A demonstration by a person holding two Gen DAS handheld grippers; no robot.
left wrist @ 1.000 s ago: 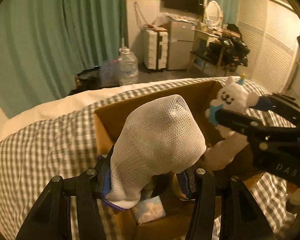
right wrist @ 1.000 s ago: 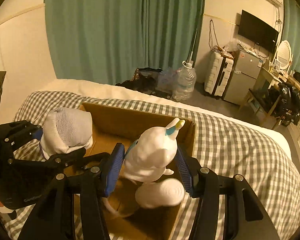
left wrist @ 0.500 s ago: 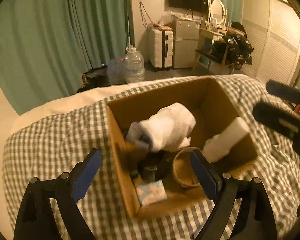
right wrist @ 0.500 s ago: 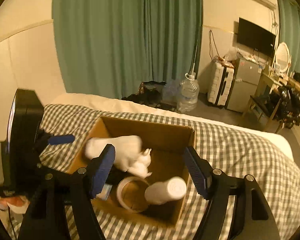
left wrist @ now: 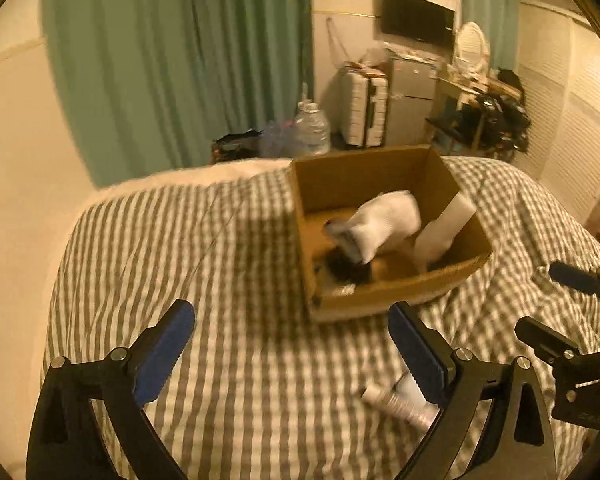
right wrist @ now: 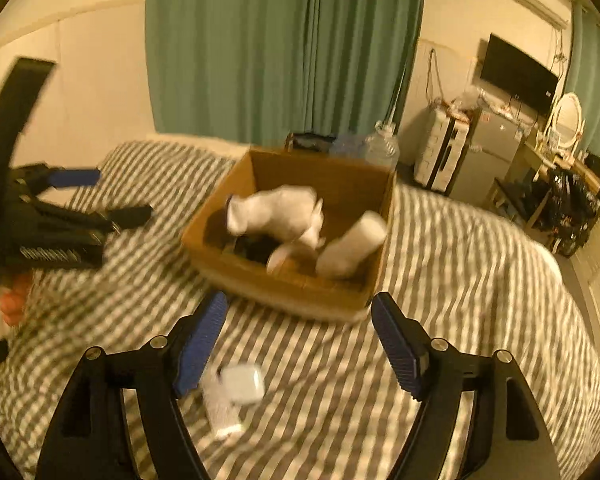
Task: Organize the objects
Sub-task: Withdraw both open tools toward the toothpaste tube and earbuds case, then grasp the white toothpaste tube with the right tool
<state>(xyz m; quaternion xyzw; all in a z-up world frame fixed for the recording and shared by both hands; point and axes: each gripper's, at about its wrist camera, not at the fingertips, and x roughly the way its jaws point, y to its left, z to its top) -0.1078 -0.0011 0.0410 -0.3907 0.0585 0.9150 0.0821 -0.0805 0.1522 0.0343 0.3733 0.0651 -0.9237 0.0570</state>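
Both grippers, left gripper (left wrist: pixel 290 350) and right gripper (right wrist: pixel 298 344), have just been opening, nothing between them. White mesh pouch (left wrist: pixel 384 226) sits in the brown cardboard box (left wrist: pixel 380 300) ahead. Small white tube (left wrist: pixel 400 404) below the left gripper remains, I'd say.

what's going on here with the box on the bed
A person is tidying loose items into a cardboard box on a checked bedspread, using two handheld grippers. The left gripper and right gripper have just been opening; both are open and empty, short of the box. A white mesh bundle, a white plush toy and a white cylinder lie inside. A small white case and a tube remain on the bed.
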